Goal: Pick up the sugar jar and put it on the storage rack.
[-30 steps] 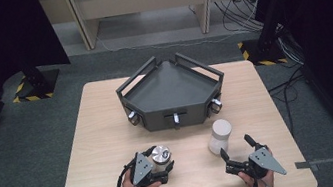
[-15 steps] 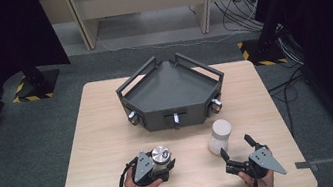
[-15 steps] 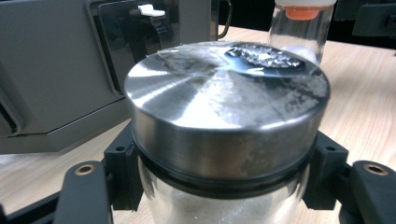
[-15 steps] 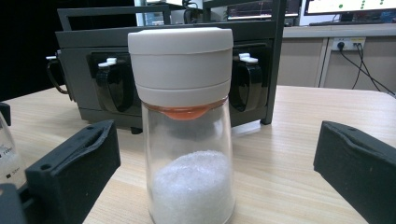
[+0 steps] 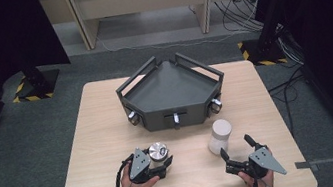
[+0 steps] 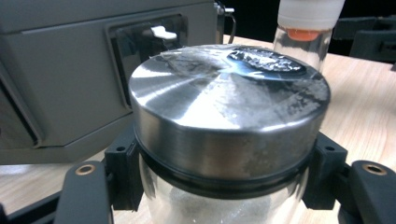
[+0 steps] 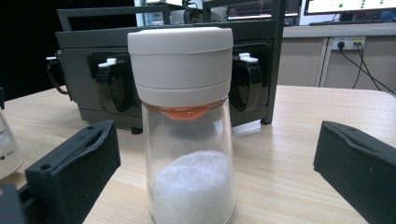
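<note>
Fingers of the left gripper (image 5: 158, 164) clamp a glass jar with a steel lid (image 5: 158, 151); those of the right gripper (image 5: 237, 155) stand spread, gripping nothing.

In the high view, the wooden table (image 5: 105, 133) fills the middle, with the dark tray (image 5: 170, 80) at its centre. Both forearms enter from the bottom edge, hands low on the tabletop, grippers pointing up the frame. The held jar sits lower centre-left. The white-capped shaker (image 5: 220, 136) stands upright at lower centre-right, just ahead of the spread right fingers, untouched.
</note>
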